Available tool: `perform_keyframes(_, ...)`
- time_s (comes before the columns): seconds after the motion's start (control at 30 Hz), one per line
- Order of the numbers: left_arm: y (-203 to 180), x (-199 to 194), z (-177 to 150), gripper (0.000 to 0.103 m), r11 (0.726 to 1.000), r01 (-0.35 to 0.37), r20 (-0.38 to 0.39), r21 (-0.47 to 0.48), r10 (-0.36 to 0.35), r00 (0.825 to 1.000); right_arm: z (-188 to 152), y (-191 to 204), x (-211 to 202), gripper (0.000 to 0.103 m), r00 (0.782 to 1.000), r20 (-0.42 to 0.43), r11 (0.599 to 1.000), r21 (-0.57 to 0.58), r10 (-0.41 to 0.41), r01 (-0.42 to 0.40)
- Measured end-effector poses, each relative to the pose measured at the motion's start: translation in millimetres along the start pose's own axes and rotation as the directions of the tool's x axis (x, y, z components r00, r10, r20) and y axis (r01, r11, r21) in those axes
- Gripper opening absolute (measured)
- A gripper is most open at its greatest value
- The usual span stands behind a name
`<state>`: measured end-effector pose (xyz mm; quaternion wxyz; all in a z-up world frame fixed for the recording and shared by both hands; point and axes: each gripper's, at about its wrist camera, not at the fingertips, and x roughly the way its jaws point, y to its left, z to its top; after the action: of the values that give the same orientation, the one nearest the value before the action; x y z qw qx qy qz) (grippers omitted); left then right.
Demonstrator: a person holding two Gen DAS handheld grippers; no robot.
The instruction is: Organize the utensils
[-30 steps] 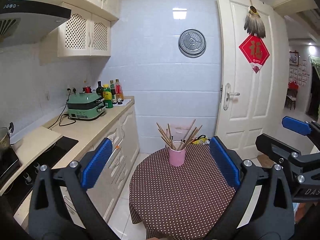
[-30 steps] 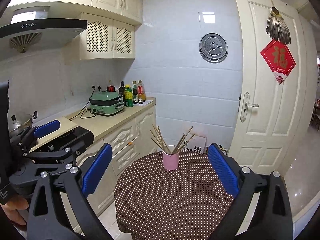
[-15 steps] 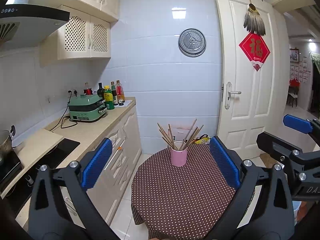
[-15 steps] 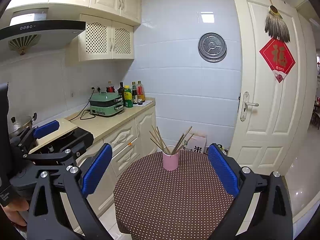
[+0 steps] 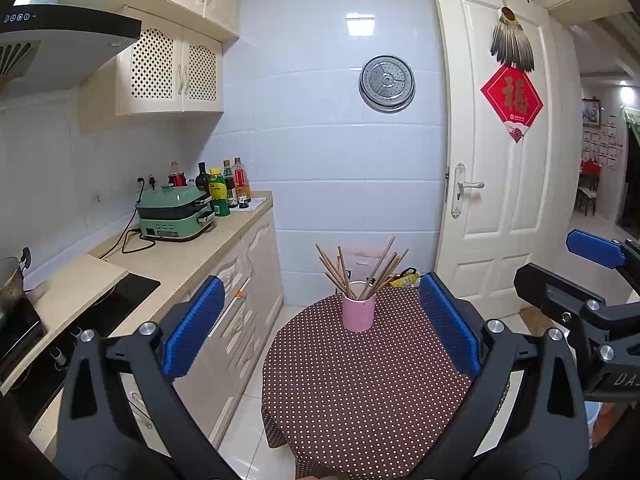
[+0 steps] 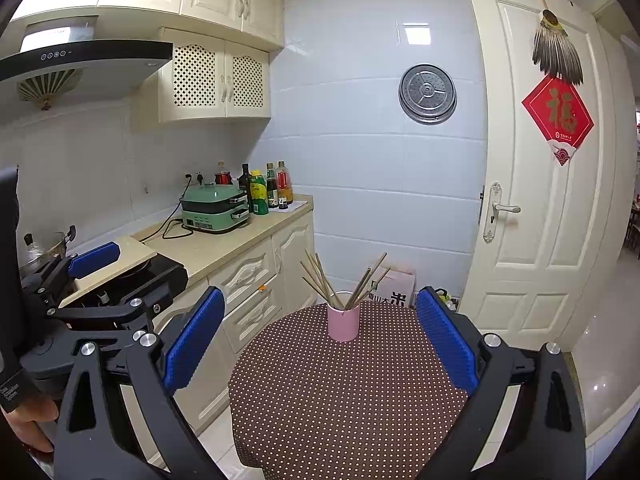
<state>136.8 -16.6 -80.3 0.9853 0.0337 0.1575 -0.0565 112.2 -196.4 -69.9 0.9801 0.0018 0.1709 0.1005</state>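
Chopsticks: fanned loosely in the pink cup, centre frame on the dotted table.
Left gripper: jaws apart — holding nothing.
Right gripper: likewise spread, empty.
Progress: bundle sits in the cup — fits finished or pending alike.

Both wrist cams side by side, facing fwd – well back from table, sharing pink cup, door

Left tongs perhaps rightward (slightly).
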Motion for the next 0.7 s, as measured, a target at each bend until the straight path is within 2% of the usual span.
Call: perform_keyframes(0.7, 3.0, -1.9, -1.6, 0.096, 1.000, -0.005, 0.007, -0.004, 0.005, 1.000, 1.6, -2.9, -0.4, 0.093, 1.000, 0.004, 1.000, -0.005, 0.007, -0.007)
